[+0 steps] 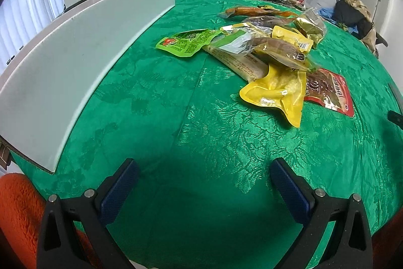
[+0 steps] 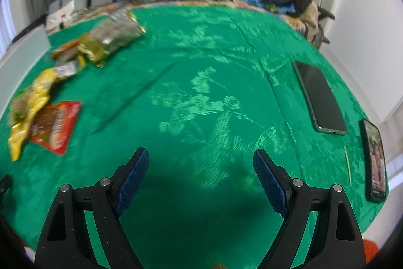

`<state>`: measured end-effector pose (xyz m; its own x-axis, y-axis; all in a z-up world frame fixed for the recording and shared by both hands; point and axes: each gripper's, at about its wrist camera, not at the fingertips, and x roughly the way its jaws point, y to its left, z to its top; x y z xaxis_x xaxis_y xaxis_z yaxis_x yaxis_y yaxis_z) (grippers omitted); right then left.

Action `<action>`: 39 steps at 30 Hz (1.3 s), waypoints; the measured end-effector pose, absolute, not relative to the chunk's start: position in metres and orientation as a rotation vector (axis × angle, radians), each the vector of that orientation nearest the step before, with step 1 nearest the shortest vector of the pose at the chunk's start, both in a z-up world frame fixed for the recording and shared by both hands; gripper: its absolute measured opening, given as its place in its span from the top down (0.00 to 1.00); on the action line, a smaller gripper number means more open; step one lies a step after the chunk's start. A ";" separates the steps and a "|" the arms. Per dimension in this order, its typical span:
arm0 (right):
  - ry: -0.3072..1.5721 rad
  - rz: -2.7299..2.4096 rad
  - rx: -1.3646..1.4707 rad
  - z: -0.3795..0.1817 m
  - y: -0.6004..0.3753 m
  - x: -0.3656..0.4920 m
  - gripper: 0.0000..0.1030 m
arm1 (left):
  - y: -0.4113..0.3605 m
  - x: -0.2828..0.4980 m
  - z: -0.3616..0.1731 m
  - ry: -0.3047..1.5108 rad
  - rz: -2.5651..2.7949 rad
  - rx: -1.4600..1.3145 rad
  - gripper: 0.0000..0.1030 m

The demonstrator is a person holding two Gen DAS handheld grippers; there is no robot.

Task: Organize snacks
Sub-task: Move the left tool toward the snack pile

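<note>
The snack packets [image 1: 264, 52] are lying in a loose heap on the green cloth [image 1: 201, 130] covering the counter, toward its far side. At the heap's left edge a green packet [image 1: 186, 42] is lying flat; a long beige packet [image 1: 241, 62] is reaching out from under the pile; a yellow pouch [image 1: 277, 92] is sitting at the near end, overlapping a red packet [image 1: 330, 92] to its right. More packets, gold and orange, are piling up at the far end.

A pale grey board [image 1: 75, 62] is standing on edge along the left side of the counter, well apart from the heap.

The left claw [image 1: 204, 183] is hovering over bare cloth near the viewer, its blue pads spread wide and gripping nothing. The right claw [image 2: 201, 175] is likewise gaping wide and empty over the cloth, with the snacks far off to its left.

Two phones are lying on the right: a dark phone [image 2: 320, 97] and, nearer the edge, a lit phone [image 2: 375, 163].
</note>
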<state>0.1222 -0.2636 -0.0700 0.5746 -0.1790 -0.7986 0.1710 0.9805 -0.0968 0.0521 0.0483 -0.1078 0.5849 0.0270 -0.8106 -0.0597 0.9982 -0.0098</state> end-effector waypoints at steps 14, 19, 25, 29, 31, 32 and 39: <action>0.943 -0.201 0.065 -0.085 -0.273 0.173 0.14 | 0.050 0.056 -0.107 0.965 0.030 -0.030 0.00; 0.945 -0.200 0.071 -0.086 -0.276 0.178 0.13 | 0.049 0.057 -0.107 0.969 0.040 -0.036 0.00; 0.945 -0.200 0.071 -0.086 -0.276 0.178 0.13 | 0.048 0.058 -0.108 0.967 0.053 -0.041 0.00; 0.945 -0.200 0.071 -0.086 -0.276 0.178 0.13 | 0.049 0.058 -0.108 0.965 0.052 -0.041 0.00; 0.945 -0.200 0.071 -0.086 -0.276 0.178 0.13 | 0.049 0.058 -0.108 0.965 0.053 -0.041 0.00; 0.945 -0.200 0.071 -0.086 -0.276 0.178 0.13 | 0.049 0.058 -0.108 0.964 0.054 -0.042 0.00; 0.945 -0.200 0.071 -0.086 -0.275 0.178 0.13 | 0.049 0.062 -0.107 0.989 0.044 -0.037 0.00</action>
<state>0.1779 -0.2753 -0.0861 0.5687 -0.1394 -0.8107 0.2012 0.9792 -0.0272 0.0617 0.0488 -0.1068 0.5488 0.0204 -0.8357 -0.0540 0.9985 -0.0111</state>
